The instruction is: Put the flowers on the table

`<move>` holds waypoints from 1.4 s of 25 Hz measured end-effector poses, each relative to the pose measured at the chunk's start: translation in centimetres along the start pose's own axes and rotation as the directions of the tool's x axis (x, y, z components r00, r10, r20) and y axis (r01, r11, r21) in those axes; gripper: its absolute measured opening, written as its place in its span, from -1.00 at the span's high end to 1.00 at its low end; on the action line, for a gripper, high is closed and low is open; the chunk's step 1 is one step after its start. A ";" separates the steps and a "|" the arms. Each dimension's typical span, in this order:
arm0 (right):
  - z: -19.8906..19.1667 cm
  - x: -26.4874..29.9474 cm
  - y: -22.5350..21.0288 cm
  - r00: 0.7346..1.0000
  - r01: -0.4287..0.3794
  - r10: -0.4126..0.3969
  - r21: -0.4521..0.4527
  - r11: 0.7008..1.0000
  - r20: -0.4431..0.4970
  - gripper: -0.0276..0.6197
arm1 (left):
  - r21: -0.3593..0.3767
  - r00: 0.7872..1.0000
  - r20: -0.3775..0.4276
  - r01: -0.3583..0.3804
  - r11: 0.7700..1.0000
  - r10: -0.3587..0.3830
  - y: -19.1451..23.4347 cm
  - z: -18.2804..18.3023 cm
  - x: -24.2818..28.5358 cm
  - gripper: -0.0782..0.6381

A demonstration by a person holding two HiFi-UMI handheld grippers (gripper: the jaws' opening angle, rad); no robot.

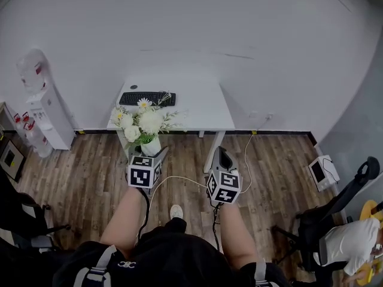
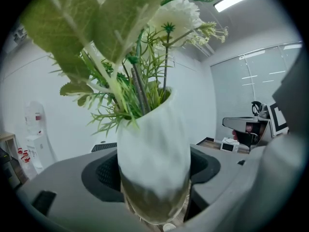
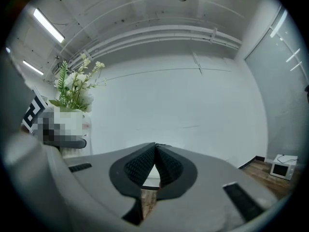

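**Item 1. Left claw (image 2: 153, 178).** Jaws set wide and clamped on the lower body of a white ribbed ceramic vase (image 2: 154, 139). A dark pad presses on each flank. The vase stands upright in the grip.

**Item 2. Contents of vase.** A bunch of white and cream artificial flowers with green leaves and fine sprigs (image 1: 143, 121), rising well above the rim. The bunch looks top-heavy.

**Item 3. Right claw (image 3: 155, 151).** Jaws together, tips touching, nothing between them. It is held level beside the left claw and apart from the vase.

**Item 4. White rectangular table (image 1: 197, 109).** It stands against the pale wall, ahead of both claws. A black keyboard (image 1: 147, 98) lies at its back left, and the middle and right of the top are bare. In the head view the flowers overlap the table's near left edge, but the vase base hangs over the brown wood-plank floor (image 1: 84, 172), short of the table and not resting on it.

**Item 5. Surroundings.** A white water dispenser (image 1: 45, 109) stands by the wall at the left.

**Status.** Carrying stage, as judged: the vase is gripped and the flowers are not yet on the table.

**Next move calls for:** bringing the vase over a bare part of the top, clear of the keyboard. It should be kept upright and lowered until the base sits flat, and only then should the left claw's jaws part. The right claw has no evident part in this.
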State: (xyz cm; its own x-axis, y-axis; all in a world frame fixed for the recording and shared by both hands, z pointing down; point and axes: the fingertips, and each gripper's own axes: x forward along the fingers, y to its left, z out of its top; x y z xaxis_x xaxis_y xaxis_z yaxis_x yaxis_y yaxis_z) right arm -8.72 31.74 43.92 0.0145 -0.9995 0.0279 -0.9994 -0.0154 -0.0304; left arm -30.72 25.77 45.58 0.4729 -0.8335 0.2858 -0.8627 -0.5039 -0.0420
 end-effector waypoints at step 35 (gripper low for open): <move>-1.2 39.8 -16.5 0.994 0.091 -0.089 0.024 0.996 -0.063 0.91 | 0.009 0.993 -0.080 0.093 0.996 -0.092 5.3 10.3 43.8 -0.27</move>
State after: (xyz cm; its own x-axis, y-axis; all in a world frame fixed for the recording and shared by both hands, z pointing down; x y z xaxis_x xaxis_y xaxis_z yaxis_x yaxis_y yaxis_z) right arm 8.34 -7.73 46.78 0.1019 -0.9904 0.0933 -0.9929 -0.1070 -0.0518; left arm -12.71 -15.70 48.01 0.5345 -0.7627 0.3642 -0.8134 -0.5812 -0.0235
